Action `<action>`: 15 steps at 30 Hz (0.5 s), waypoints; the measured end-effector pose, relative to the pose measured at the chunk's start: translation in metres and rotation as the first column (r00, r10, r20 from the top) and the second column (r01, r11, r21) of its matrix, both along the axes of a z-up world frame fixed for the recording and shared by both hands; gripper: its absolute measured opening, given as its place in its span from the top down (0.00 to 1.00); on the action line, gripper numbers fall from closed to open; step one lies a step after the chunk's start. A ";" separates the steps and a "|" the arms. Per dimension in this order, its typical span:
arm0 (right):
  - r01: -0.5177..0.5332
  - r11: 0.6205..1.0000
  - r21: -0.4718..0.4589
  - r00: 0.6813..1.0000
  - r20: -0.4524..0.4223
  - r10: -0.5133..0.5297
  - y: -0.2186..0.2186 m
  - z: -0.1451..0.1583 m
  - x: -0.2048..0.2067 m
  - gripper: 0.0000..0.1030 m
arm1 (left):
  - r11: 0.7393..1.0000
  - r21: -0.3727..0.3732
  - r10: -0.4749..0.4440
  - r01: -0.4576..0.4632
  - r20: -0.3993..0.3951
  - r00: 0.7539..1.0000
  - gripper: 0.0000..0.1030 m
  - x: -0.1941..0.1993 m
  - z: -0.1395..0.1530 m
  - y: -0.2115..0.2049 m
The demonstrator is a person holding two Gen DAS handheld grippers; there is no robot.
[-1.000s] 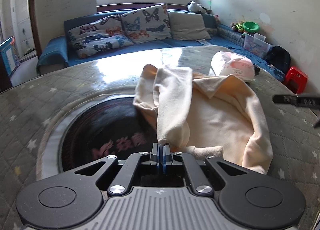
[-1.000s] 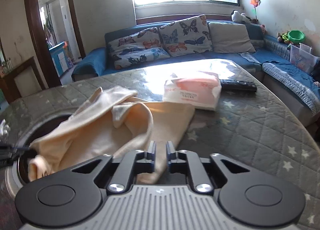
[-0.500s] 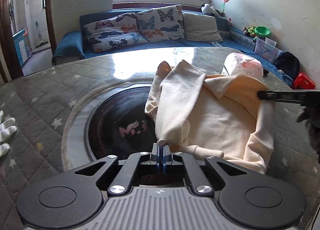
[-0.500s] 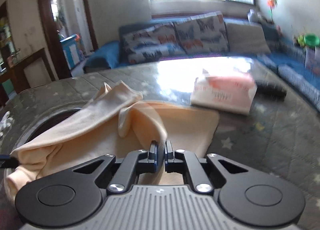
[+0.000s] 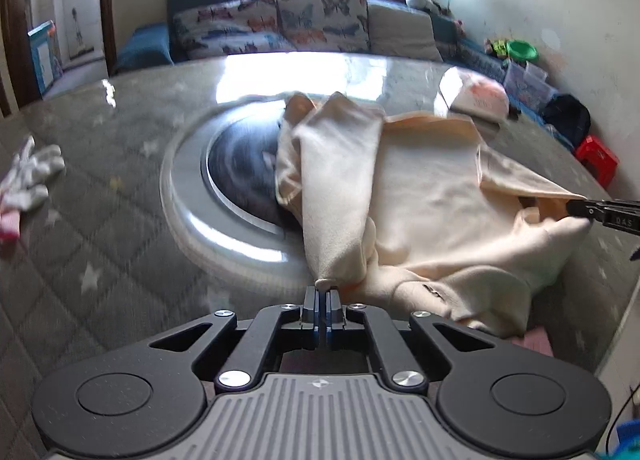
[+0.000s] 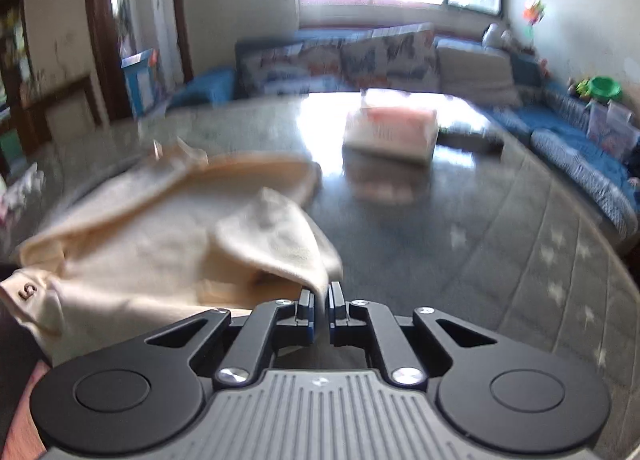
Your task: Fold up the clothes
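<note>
Cream garment [image 5: 432, 196] stretched between both: left gripper [image 5: 322, 294] and right gripper [image 6: 320, 302] each clamp an edge.

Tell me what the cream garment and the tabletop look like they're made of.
Garment: soft knit or fleece, apparently; matte, slightly fuzzy, draping in limp folds. Tabletop: seemingly a quilted star-print cover under glossy glass or clear plastic, judging by the window glare.

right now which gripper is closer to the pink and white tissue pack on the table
Right. The right gripper pinches the cream garment on the side nearest the tissue pack; the left gripper holds the sleeve end by the dark round inset.
</note>
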State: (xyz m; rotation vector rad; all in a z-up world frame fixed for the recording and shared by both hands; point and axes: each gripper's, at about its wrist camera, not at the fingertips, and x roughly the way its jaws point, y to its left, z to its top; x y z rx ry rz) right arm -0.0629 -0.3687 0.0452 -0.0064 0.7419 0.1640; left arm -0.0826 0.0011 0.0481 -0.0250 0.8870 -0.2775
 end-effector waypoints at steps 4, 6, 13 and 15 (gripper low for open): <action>-0.021 1.000 -0.002 0.999 -0.027 0.020 -0.009 0.002 -0.005 0.76 | 1.000 -0.001 0.028 -0.028 -0.021 0.999 0.93 0.001 0.001 0.012; -0.033 0.999 0.013 0.999 -0.028 0.033 -0.014 0.014 -0.005 0.73 | 0.999 -0.012 0.048 -0.048 -0.024 0.999 0.90 0.004 0.004 0.020; -0.028 1.000 0.002 1.000 0.008 0.028 -0.025 0.043 0.010 0.64 | 0.997 0.026 0.068 -0.069 0.042 0.997 0.72 0.038 0.022 0.022; -0.010 1.000 0.012 1.000 0.022 0.010 -0.031 0.052 0.013 0.64 | 0.997 0.038 0.072 -0.074 0.048 0.996 0.72 0.055 0.021 0.019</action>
